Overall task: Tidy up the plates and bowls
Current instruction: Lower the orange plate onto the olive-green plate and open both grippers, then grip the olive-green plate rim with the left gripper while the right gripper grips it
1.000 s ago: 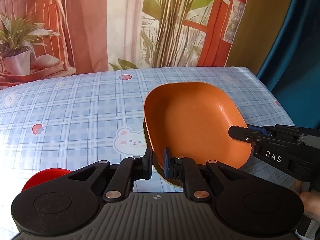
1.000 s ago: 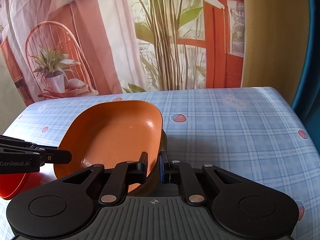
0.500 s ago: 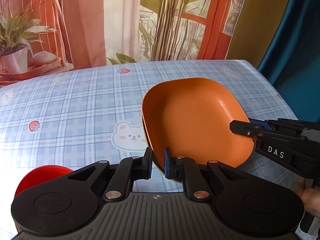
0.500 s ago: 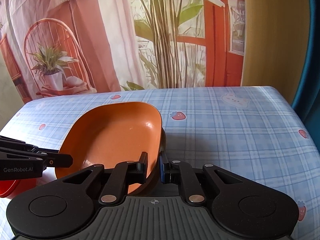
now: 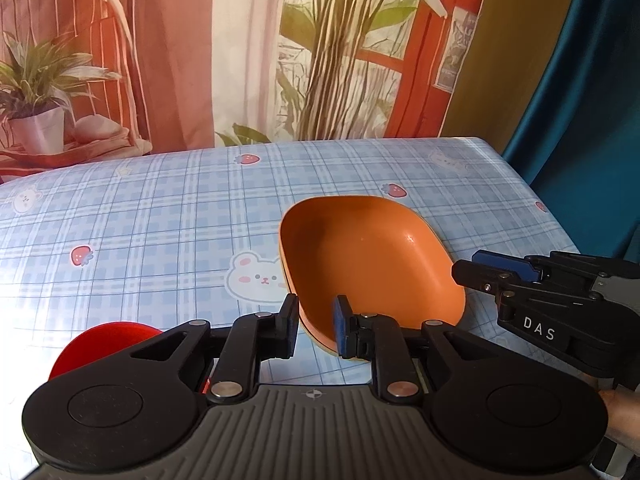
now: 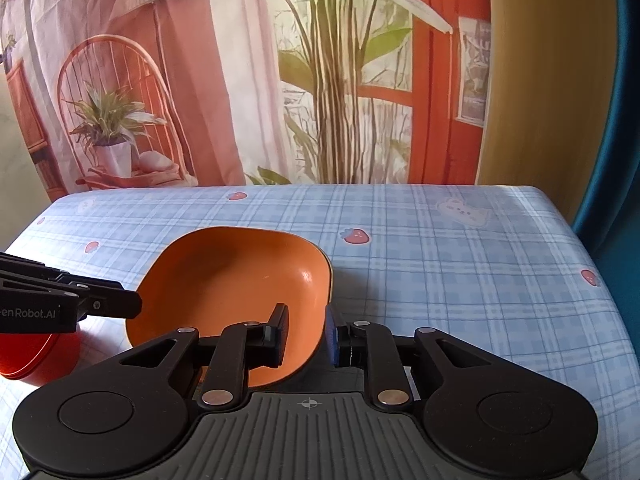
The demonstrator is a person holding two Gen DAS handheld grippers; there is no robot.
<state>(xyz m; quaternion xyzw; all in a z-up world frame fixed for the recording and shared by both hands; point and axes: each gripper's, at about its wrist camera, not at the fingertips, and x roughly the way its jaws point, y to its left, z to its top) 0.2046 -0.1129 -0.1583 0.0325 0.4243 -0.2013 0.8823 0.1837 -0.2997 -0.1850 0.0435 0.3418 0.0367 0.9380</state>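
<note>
Orange bowl: I see one orange bowl (image 5: 368,264) sitting on the desk (image 5: 160,216), near the front edge and a little right of centre. A darker rim peeks out under it, so it may be nested on a second dish, but I cannot tell.

Bowl axis: it is a rounded square, and its longer diagonal runs from near-left to far-right in the left wrist view.

Left claw: my left claw (image 5: 316,330) straddles the bowl's near-left rim. Its jaws have just been opening, and with the rim between them the pads stand clear of it.

Right claw: my right claw (image 6: 306,334) straddles the near-right rim in the same way. Its jaws have just been opening too, and I see a gap on both sides of the wall.

Nearer claw: neither, as both sit at the rim on opposite sides.

Key relation: the bowl lies directly ahead of and between both claws, so I judge any withdrawal should go straight back and up, to avoid dragging the rim.

Red dish: one red dish (image 5: 104,344) sits on the near left, half hidden behind my left claw.

Count: one orange bowl, one red dish, two claws.
</note>
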